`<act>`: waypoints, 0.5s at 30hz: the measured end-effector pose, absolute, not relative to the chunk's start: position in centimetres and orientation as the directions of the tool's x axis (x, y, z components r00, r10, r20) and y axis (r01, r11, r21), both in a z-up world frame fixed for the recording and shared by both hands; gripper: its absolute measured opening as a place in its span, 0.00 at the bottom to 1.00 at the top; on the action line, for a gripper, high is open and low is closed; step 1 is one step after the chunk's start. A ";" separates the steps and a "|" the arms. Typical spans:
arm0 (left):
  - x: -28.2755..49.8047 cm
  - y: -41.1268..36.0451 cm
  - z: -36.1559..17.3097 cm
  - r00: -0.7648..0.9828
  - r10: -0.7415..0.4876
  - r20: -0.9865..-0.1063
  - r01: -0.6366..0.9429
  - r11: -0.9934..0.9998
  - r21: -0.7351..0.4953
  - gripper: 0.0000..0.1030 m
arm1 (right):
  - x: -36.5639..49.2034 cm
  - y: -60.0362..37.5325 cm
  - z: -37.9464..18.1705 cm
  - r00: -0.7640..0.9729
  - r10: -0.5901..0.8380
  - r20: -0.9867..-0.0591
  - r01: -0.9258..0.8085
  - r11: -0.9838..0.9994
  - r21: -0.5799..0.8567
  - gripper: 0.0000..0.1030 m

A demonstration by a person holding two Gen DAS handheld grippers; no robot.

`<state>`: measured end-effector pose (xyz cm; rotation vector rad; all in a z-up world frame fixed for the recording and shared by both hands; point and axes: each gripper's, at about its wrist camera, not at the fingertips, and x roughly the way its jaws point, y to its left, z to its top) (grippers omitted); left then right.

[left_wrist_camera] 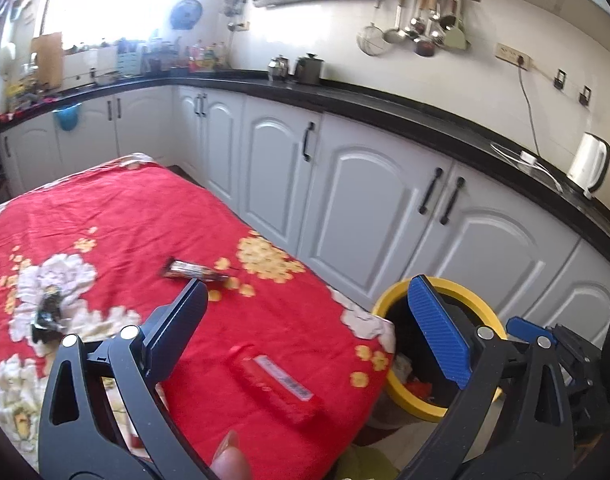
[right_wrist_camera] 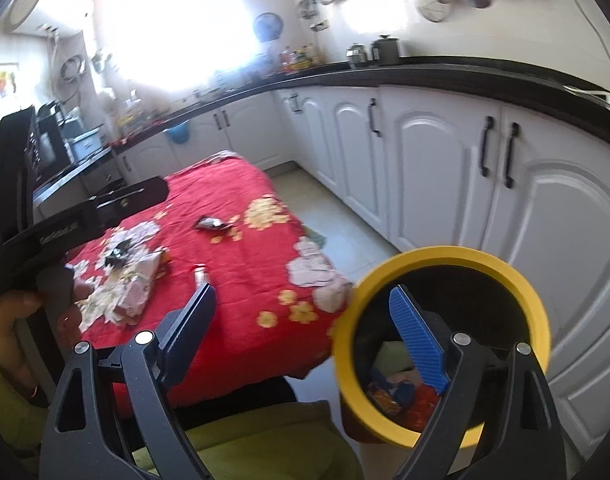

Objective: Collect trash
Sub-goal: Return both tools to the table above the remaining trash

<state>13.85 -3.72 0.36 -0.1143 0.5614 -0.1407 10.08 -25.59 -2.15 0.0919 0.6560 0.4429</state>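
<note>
Right wrist view: the right tongs [right_wrist_camera: 301, 326] hang spread and empty above the yellow-rimmed bin [right_wrist_camera: 517, 280] (wrappers inside). On the table [left_wrist_camera: 125, 216], the left tongs [left_wrist_camera: 309, 304] gape over a red packet [left_wrist_camera: 277, 384]; a dark wrapper [left_wrist_camera: 193, 270] lies beyond.

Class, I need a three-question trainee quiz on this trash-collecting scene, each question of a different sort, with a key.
1. True or false: the left gripper holds a wrapper.
2. Which colour is the rim of the trash bin? A green, B yellow, C white.
3. Fill in: the red packet lies on the ____ tablecloth, nearer the left gripper than the dark wrapper.

Key: 1 false, both it and the right gripper are open and empty. 2 B. 3 red flowered.
</note>
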 end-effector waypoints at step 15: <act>12.9 4.0 0.3 0.875 0.020 -0.484 -0.081 0.991 -0.107 0.89 | 11.4 -16.5 -3.0 0.608 0.501 -0.616 -0.512 0.840 0.177 0.83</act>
